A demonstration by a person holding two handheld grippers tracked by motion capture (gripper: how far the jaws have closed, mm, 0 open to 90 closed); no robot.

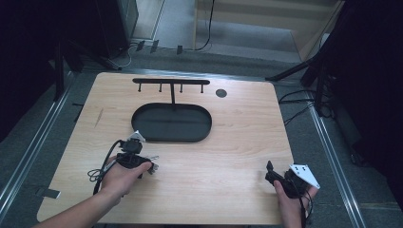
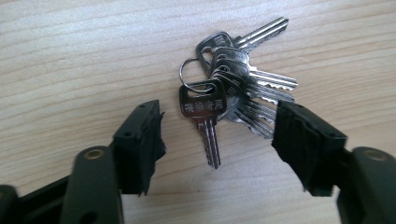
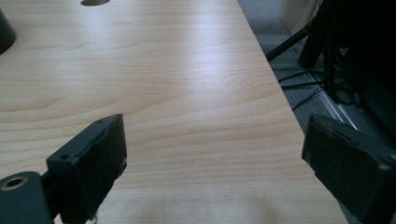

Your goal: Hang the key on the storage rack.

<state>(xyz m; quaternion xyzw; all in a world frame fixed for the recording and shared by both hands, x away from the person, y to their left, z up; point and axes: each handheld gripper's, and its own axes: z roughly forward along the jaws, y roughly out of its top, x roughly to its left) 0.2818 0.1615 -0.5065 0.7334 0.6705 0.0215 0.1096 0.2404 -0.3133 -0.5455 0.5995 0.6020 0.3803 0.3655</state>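
Keys: a bunch of silver keys [image 2: 233, 88] on a split ring [image 2: 192, 74] lies flat on the wooden table [image 2: 70, 56]. Blades fan toward the right jaw side and upward in the left gripper view; one key with stamped lettering on its head points down toward the camera.
Keys vs. left fingers: the bunch sits between the two black jaws and slightly beyond their tips. The lettered key's blade reaches into the gap. The outer blades lie just beside the right-hand jaw; touching or not, cannot tell.
Left gripper [image 2: 217, 140]: jaws spread wide apart, nothing clamped, tips low near the tabletop.
Left gripper, high view: held in the person's left hand [image 1: 124, 175] at the near-left of the table [image 1: 237, 142], the keys [image 1: 152, 166] glinting just beside it. Grey plate on top, cable looping off to the left.
Right gripper [image 3: 215, 154]: jaws wide apart, bare wood between them, holding nothing. The table's right edge runs near the right-hand jaw.
Right gripper, high view: held in the right hand [image 1: 287, 194] at the near-right corner, well apart from the keys.
Beyond the fingers: a black key rack [image 1: 172, 95] with an oval base tray, an upright post and a crossbar with four pegs stands mid-table, past the left gripper.
Table hole: a dark round hole [image 1: 221, 93] right of the crossbar.
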